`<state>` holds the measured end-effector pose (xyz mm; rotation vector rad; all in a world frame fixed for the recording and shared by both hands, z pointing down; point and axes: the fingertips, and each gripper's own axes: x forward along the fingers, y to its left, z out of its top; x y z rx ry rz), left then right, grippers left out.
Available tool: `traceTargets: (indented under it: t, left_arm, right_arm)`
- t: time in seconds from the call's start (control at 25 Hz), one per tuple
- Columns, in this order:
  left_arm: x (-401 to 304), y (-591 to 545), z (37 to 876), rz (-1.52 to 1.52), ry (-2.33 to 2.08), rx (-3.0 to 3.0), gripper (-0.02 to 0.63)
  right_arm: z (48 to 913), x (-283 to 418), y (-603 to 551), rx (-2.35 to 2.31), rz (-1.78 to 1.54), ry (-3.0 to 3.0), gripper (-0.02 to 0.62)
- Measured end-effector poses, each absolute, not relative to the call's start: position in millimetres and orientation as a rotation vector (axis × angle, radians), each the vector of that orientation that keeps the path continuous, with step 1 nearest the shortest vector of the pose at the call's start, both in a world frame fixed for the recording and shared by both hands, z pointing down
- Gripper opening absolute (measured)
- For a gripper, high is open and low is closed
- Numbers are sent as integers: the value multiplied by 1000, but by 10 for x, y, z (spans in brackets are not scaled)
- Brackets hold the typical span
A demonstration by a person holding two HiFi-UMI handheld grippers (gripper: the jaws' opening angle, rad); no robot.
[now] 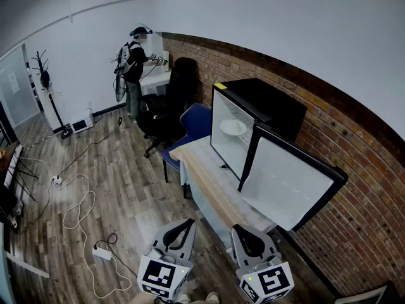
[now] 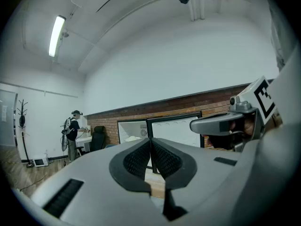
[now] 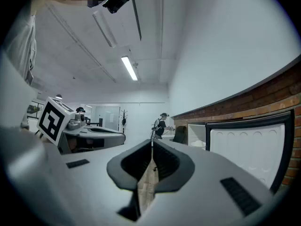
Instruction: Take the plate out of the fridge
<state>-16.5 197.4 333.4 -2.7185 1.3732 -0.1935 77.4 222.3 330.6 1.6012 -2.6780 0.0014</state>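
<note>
A small black fridge stands on a wooden counter against the brick wall, its door swung wide open toward me. A white plate lies on a shelf inside the fridge; the plate also shows in the right gripper view. My left gripper and right gripper hover low at the bottom of the head view, well short of the fridge. The left gripper is shut with nothing between its pads, and the right gripper is likewise shut and empty.
A black office chair and a blue chair stand beyond the counter. A person works at a white desk at the far wall. Cables and a power strip trail over the wooden floor at the left.
</note>
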Motion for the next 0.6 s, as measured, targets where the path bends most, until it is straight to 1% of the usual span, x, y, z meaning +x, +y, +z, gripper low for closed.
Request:
traceTargets:
  t: [0.6]
  left_arm:
    - [-23,1915,3399,-212,1407,-2724,23]
  right_arm:
    - [3330,967,2149,1581,-2,-2713,32]
